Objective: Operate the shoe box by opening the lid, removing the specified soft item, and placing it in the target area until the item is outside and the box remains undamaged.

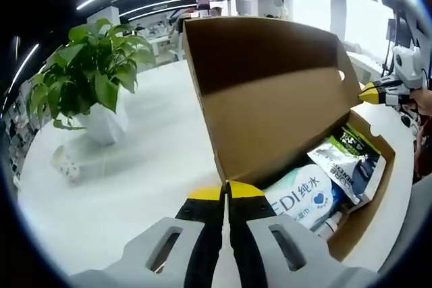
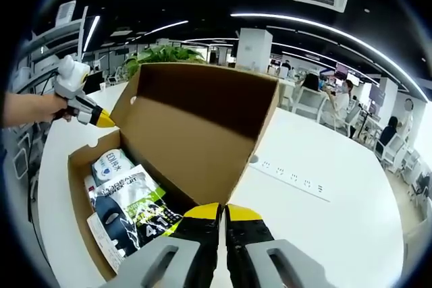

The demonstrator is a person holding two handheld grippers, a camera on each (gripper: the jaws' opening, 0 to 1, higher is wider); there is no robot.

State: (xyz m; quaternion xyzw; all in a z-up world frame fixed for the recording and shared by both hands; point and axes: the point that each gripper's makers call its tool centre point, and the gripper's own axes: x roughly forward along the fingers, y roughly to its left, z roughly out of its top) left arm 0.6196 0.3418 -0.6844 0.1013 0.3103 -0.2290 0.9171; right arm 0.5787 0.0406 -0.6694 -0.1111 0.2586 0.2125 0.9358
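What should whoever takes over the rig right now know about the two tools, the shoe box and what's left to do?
Left tool: jaws shut on the near corner of the raised lid, holding it up.
Right tool: jaws shut on the lid's opposite corner.
Shoe box: on the white table, open, no damage visible.
Inside: a white and blue wipes pack, a white and green pouch and a dark packet.
Potted plant stands on the table beyond the box.
Done: lid opened.
Left: free one tool, lift out the soft item, set it in the target area; neither view marks that area.
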